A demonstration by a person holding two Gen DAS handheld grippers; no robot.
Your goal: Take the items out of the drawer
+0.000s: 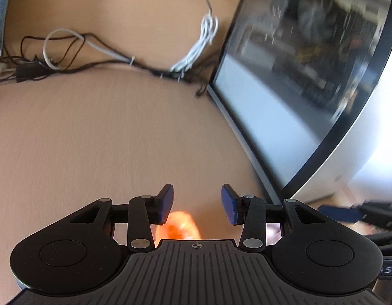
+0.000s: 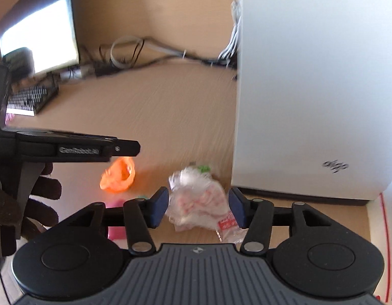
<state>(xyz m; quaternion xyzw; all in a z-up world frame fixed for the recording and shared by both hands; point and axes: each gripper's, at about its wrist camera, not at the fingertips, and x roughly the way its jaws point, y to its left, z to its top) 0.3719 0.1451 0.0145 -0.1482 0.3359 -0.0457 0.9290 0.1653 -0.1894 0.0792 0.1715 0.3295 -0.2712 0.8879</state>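
While our left hand-held gripper [image 1: 197, 203] hangs over the wooden table [image 1: 106, 139], its blue pads stand partly apart with nothing pressed between them; a blurred orange item [image 1: 179, 226] lies on the table below the gap, close to the left pad, and we cannot tell whether it touches that pad. To the right of this gripper a dark monitor [image 1: 297, 76] leans on its pale stand, and a tangle of black and grey cables [image 1: 68, 58] runs along the far edge of the table.

From the right wrist we see our right hand-held gripper [image 2: 198, 207] with its jaws about half open. A crumpled clear plastic packet [image 2: 196, 203] with red and white print sits on the table between the pads, which do not press it. The orange item [image 2: 118, 176] lies to the left of the packet, just beneath the tip of the left gripper, which a dark-gloved hand [image 2: 30, 203] holds. A pink object [image 2: 114, 228] shows partly behind the left finger. A white box [image 2: 310, 89] stands upright to the right of the packet, and a keyboard [image 2: 33, 96] rests far left. No drawer is visible in either view.
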